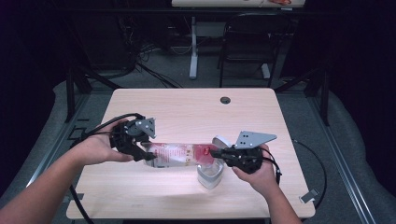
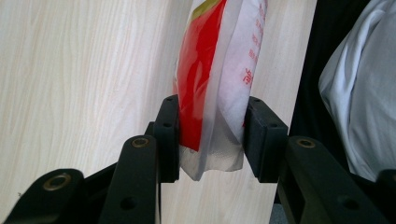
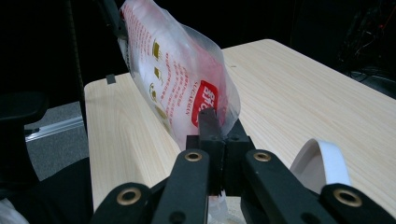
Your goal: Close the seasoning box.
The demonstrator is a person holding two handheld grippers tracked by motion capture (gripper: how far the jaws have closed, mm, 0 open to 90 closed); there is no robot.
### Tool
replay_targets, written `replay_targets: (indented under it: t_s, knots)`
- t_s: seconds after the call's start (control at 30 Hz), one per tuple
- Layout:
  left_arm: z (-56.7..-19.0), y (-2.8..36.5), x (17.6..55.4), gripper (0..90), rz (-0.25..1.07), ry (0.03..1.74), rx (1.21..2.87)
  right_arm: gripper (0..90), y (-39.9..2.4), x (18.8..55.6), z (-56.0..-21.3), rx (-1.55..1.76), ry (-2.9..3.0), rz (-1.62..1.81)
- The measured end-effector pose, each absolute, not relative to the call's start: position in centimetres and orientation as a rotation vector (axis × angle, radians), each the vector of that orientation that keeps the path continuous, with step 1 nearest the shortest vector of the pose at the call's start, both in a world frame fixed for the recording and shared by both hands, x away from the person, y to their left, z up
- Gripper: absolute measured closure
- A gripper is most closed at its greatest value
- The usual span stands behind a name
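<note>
So basically both hands have the same plastic bag [image 1: 175, 154] stretched between them, held up off the table. It's a see-through pouch with red print and a red label, and something white inside.

The left gripper [image 1: 145, 154] has its jaws clamped on one end. In the left gripper view the bag [image 2: 219, 70] sits right between the pads, bulging a bit, so the jaws stop partway, pinching the bulk of it. The right gripper [image 1: 215, 153] is pressed fully together on the other end, where the film is thin. In the right gripper view the bag [image 3: 182, 79] rises straight ahead of the closed jaws and leans away from them.

My guess at the reason: just below the right gripper sits a clear container [image 1: 210, 175], and a white lid [image 1: 220, 140] is just behind that gripper; it also peeks in beside the right jaw [image 3: 322, 163]. With the right-hand end held over the container, it looks like a setup for tipping the contents in, or opening that end first.

The table [image 1: 187, 112] is light wood grain with a cable hole [image 1: 225, 100] at the far edge. Beyond it the room is dark: a chair [image 1: 247, 42], a table leg and tangled cables on grey floor.
</note>
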State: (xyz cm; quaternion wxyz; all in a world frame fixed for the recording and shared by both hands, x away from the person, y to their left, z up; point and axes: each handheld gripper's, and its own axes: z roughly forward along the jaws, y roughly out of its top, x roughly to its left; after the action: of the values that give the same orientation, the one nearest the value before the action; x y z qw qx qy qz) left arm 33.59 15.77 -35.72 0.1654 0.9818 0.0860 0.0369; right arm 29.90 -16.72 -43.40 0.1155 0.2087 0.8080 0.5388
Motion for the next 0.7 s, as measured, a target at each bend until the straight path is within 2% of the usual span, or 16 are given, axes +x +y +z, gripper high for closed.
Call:
replay_targets:
  t_s: [0.7]
  knots:
    - [-35.18,15.16,33.55,62.2,0.115,0.234,2.818,90.0,-17.15,29.71,-43.83,0.641,2.349,1.61]
